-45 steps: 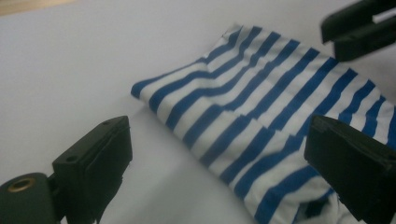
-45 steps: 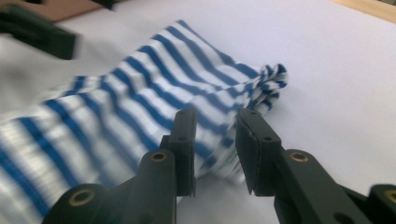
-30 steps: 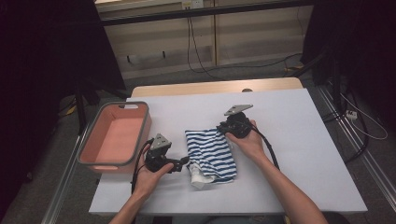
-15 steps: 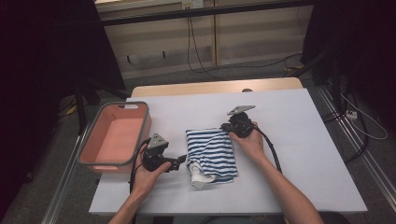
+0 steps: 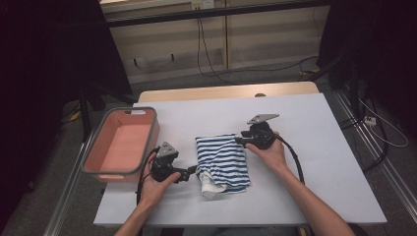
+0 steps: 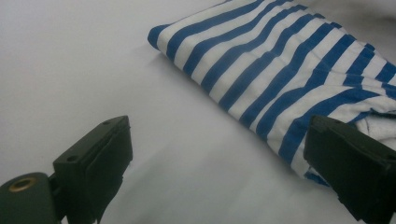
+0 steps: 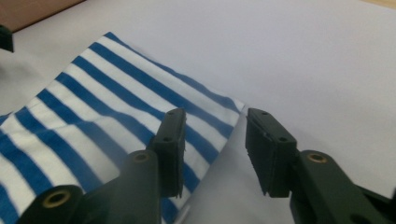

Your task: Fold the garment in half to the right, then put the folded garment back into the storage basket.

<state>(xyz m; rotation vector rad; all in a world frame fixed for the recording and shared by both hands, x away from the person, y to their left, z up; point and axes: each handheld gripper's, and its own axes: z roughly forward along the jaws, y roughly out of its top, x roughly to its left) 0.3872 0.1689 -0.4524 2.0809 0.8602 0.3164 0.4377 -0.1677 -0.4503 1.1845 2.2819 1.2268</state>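
A folded blue-and-white striped cloth (image 5: pixel 222 162) lies flat near the middle of the white table (image 5: pixel 324 167). At its left edge is my left gripper (image 5: pixel 192 170). In the left gripper view that gripper (image 6: pixel 219 158) is wide open above bare table, its right jaw over the edge of the cloth (image 6: pixel 280 70). My right gripper (image 5: pixel 239 141) sits at the cloth's far right corner. In the right gripper view it (image 7: pixel 215 140) is open, one jaw over the cloth (image 7: pixel 93 121) and the other over the table, with the cloth's edge between them.
A pink bin (image 5: pixel 123 142) with a grey rim stands at the table's left edge, close to my left hand. A black cable (image 5: pixel 295 160) trails from the right gripper along the forearm. Bare table lies to the right and beyond the cloth.
The right gripper has shifted slightly toward the person, settling at the cloth's far right corner. The left gripper and the cloth have barely moved.
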